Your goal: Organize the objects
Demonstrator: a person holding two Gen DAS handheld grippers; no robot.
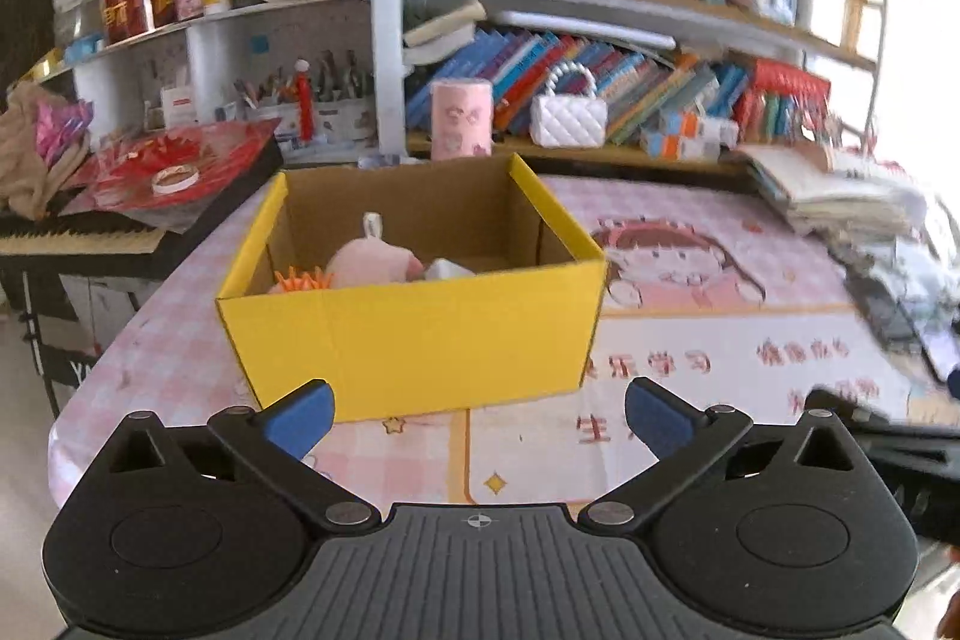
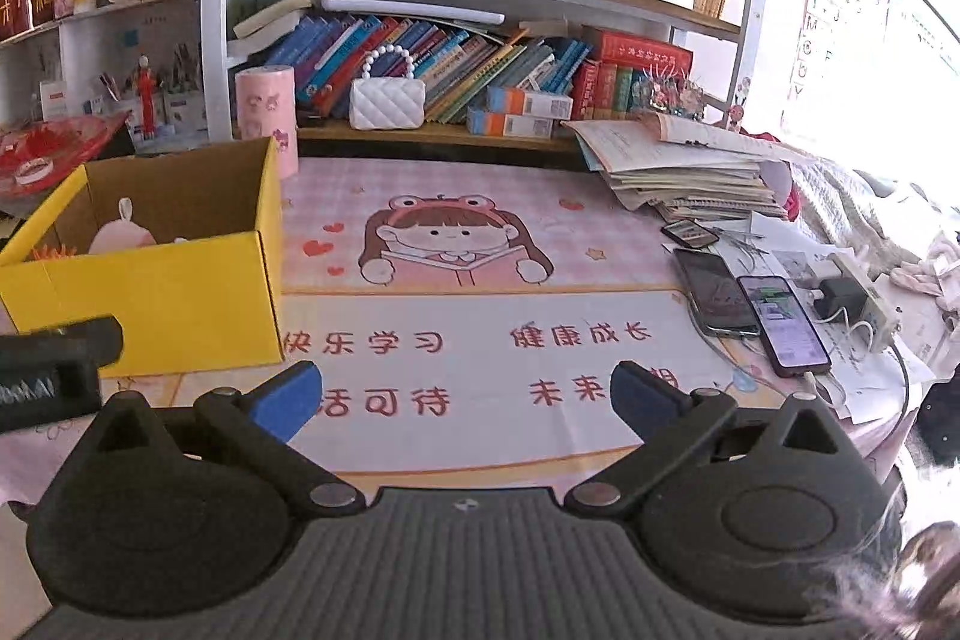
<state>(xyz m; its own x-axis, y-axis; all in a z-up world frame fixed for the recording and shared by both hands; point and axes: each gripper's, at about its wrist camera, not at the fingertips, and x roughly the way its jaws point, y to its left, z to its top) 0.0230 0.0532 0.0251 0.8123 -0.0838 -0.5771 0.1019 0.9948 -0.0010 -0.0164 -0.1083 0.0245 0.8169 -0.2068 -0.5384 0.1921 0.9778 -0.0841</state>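
Observation:
A yellow cardboard box (image 1: 414, 340) stands on the pink desk mat, straight ahead of my left gripper (image 1: 477, 415), which is open and empty just short of its front wall. Inside lie a pink plush toy (image 1: 366, 265), an orange spiky toy (image 1: 303, 278) and a white object (image 1: 447, 270). In the right wrist view the box (image 2: 162, 298) is at the left with the plush toy (image 2: 120, 235) inside. My right gripper (image 2: 465, 397) is open and empty above the mat's printed text.
The desk mat (image 2: 480, 316) shows a cartoon girl. Two phones (image 2: 750, 307) and a charger lie at the right, with a paper stack (image 2: 684, 166) behind. A pink cylinder (image 2: 267, 112) and a white handbag (image 2: 387, 97) stand by the bookshelf. A keyboard (image 1: 84, 238) sits left.

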